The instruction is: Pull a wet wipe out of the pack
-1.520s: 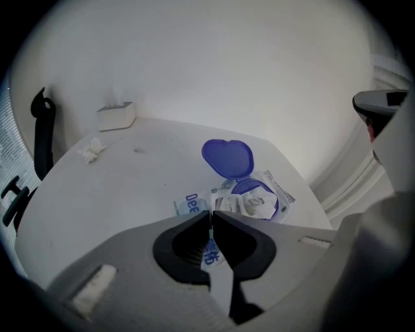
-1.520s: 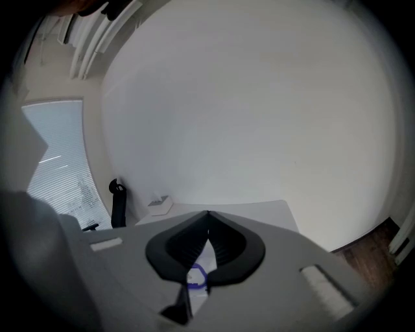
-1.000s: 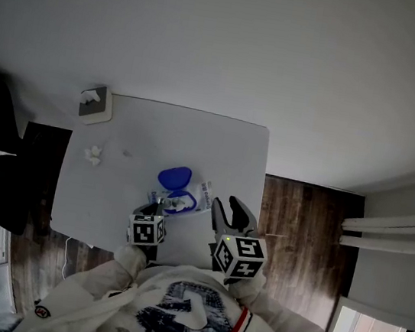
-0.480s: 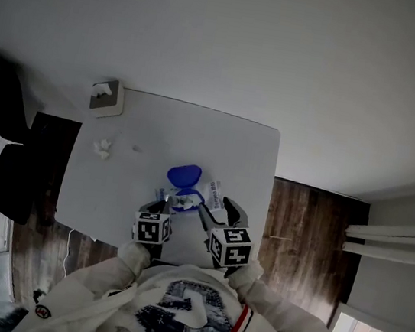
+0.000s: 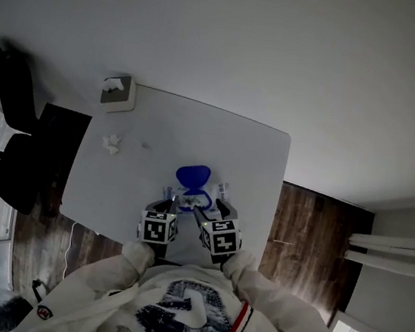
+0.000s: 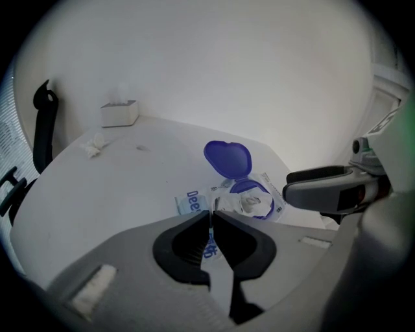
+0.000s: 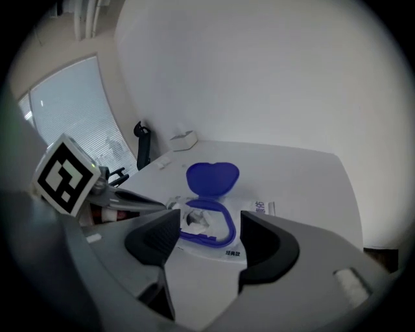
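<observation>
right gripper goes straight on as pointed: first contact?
Probably the wet wipe pack at its open mouth, depth unclear. The right gripper has just been opening its jaws; nothing gripped between them.

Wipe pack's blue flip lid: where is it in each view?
Head view: blue lid, centre of frame.
Left gripper view: lid centre, upright above the jaws pinching the wipe pack.
Right gripper view: lid centre, upright above the open jaws.
Shared landmark: tissue box, upper left of the lid in all three.
</observation>
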